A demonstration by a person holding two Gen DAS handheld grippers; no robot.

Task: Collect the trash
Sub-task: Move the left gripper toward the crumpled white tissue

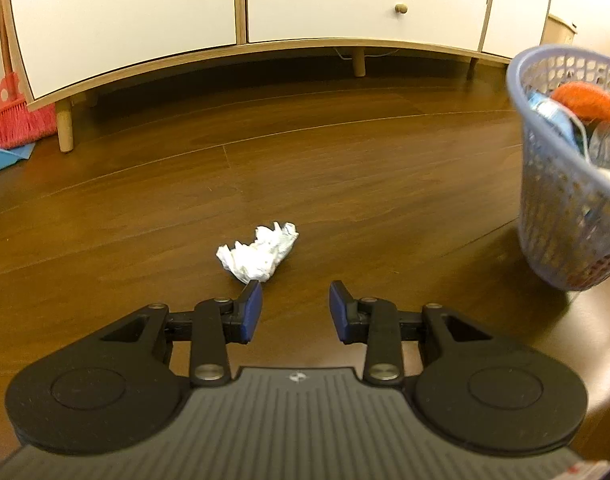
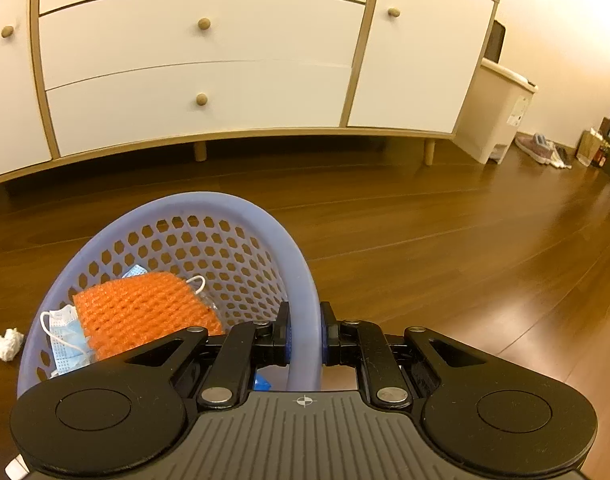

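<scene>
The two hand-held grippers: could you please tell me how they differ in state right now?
The left hand-held gripper is open and holds nothing, its fingers pointing at the crumpled paper on the floor; the right hand-held gripper is shut on the rim of the purple basket. The left one is over bare floor, the right one at the basket's edge. Both have blue pads.

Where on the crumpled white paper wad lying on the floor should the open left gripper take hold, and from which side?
Across the fat middle of the crumpled white paper wad, coming down from above and from the gripper's near side. It lies loose on the wood floor, stretched diagonally, so the left gripper should shift slightly left and close across its narrower width.
</scene>
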